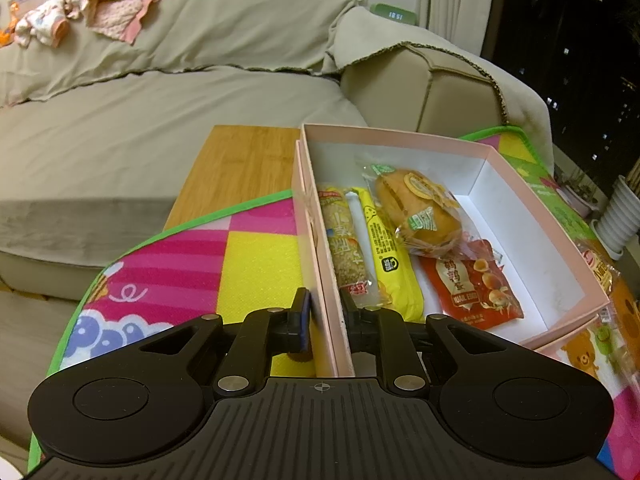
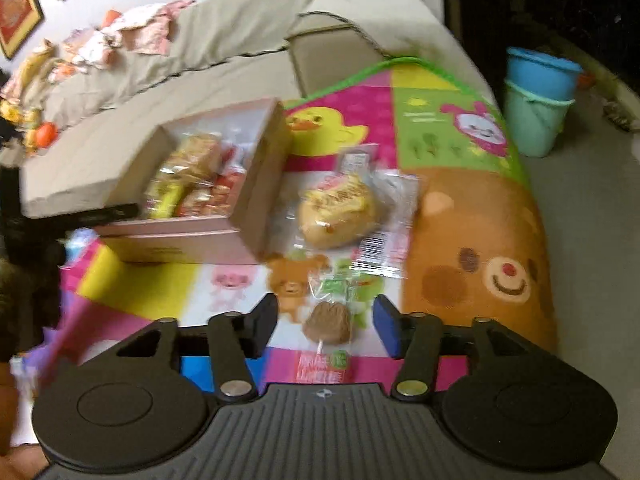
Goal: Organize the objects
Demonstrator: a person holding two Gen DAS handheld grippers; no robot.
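A beige sofa [image 1: 168, 92] fills the upper half of the left wrist view, with crumpled pink clothes [image 1: 80, 12] in the upper left of the frame. Below it a colourful play mat [image 1: 248, 256] spreads across the lower half, partly covering a wooden table [image 1: 248, 160] at the centre. On the mat sits an open pink box [image 1: 548, 232], right of centre. Inside it lie, from left to right, a long rice-cracker bar [image 1: 346, 248], a yellow snack packet [image 1: 386, 256], a wrapped bun [image 1: 420, 208] and a red quail-egg pouch [image 1: 472, 284] nearer the bottom of the frame. The left gripper [image 1: 326, 312] at lower centre has its fingers pinched on the box's left wall, one finger outside and one inside. In the blurred right wrist view the same pink box [image 2: 184, 236] stands left of centre, and two stacked buckets [image 2: 536, 104] stand at the upper right. A second wrapped bun [image 2: 340, 216] lies on the mat just right of the box. Below it, at lower centre, a wrapped lollipop [image 2: 328, 324] rests on the mat between the fingers of the right gripper [image 2: 326, 320], which are spread wide and not touching it.
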